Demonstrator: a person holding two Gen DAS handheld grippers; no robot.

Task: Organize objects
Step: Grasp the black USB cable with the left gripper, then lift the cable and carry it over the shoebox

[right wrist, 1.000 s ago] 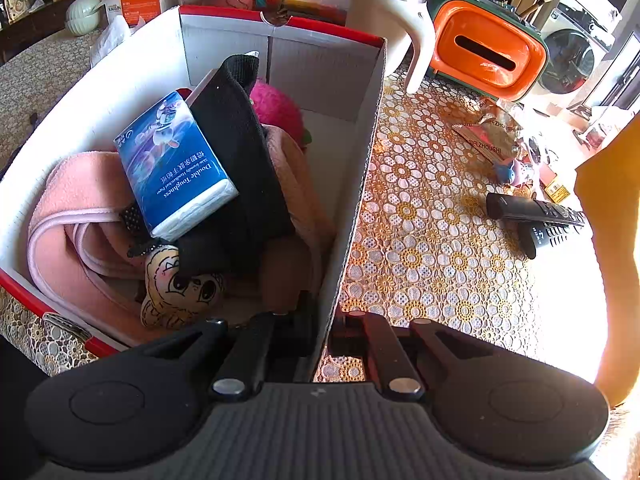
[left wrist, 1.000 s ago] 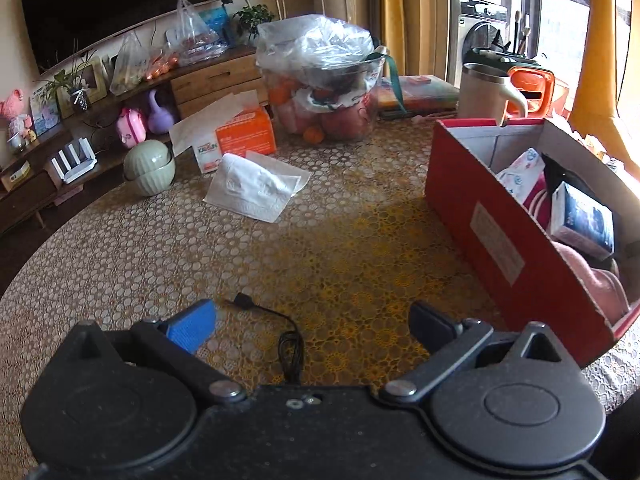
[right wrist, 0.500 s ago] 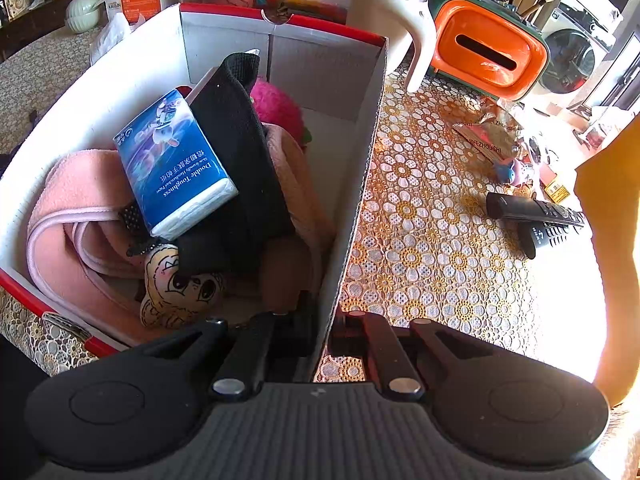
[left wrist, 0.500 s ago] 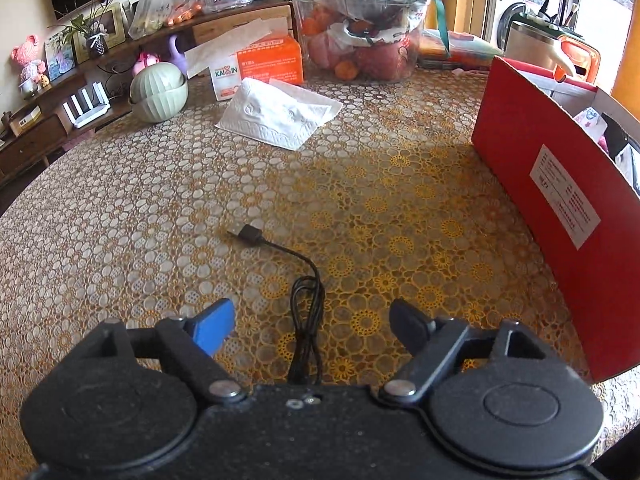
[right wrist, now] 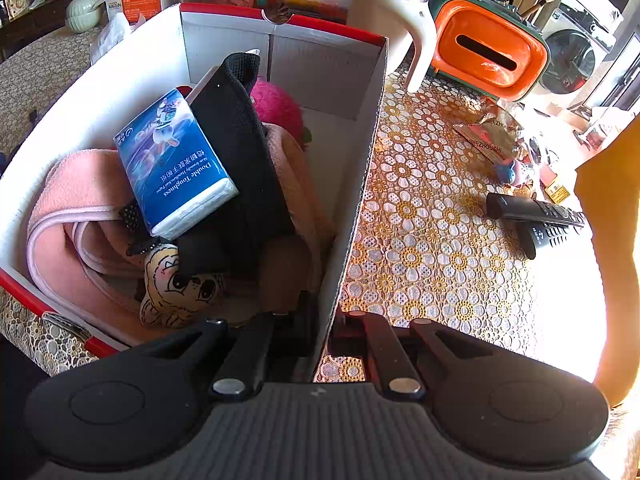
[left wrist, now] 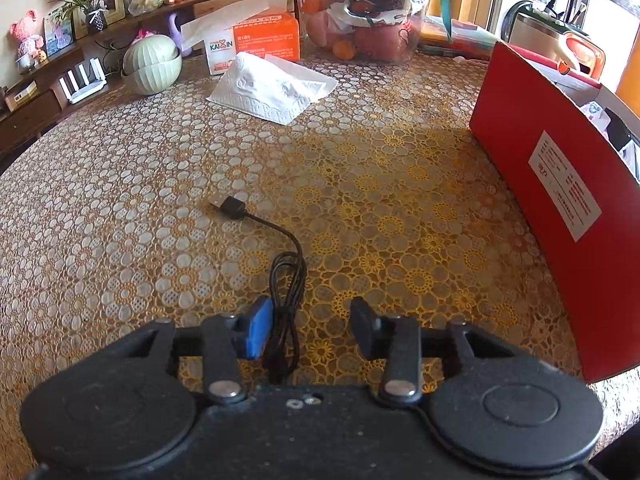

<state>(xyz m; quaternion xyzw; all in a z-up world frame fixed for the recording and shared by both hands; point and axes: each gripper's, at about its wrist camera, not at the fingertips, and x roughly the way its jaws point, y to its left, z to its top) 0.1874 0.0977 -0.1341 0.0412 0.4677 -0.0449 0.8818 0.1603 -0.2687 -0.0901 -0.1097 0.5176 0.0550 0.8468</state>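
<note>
Black USB cable (left wrist: 285,280) lying on the lace-patterned tablecloth (left wrist: 120,208), bundled loops between the fingers of the left gripper (left wrist: 316,326), plug end trailing away ahead and to the left of it. Jaws just been closing around the bundle, blue-padded finger (left wrist: 256,332) just beside or touching the loops, black finger (left wrist: 364,328) apart from them on the other side, so not yet clamped. Further ahead of that gripper, a folded white tissue (left wrist: 272,84), an orange tissue box (left wrist: 256,40), a pale green ribbed bowl (left wrist: 150,64) to the left and a bagged bowl of fruit (left wrist: 364,20) beyond. To its right, the red outer wall of a cardboard box (left wrist: 560,200). Right gripper (right wrist: 320,344) clenched on the near right wall of the same box (right wrist: 360,168), one finger inside and one outside. Inside, ahead and to the left of that gripper: a blue pack of tissues (right wrist: 176,164) leaning on a black fabric item (right wrist: 240,168), a pink towel (right wrist: 68,200), a small cartoon-faced plush (right wrist: 176,284) and a magenta ball (right wrist: 276,108). Outside, to the right: two black remote controls (right wrist: 540,220), a crumpled wrapper (right wrist: 488,136), and further ahead a cream mug (right wrist: 384,16) and an orange tissue holder (right wrist: 488,48).
</note>
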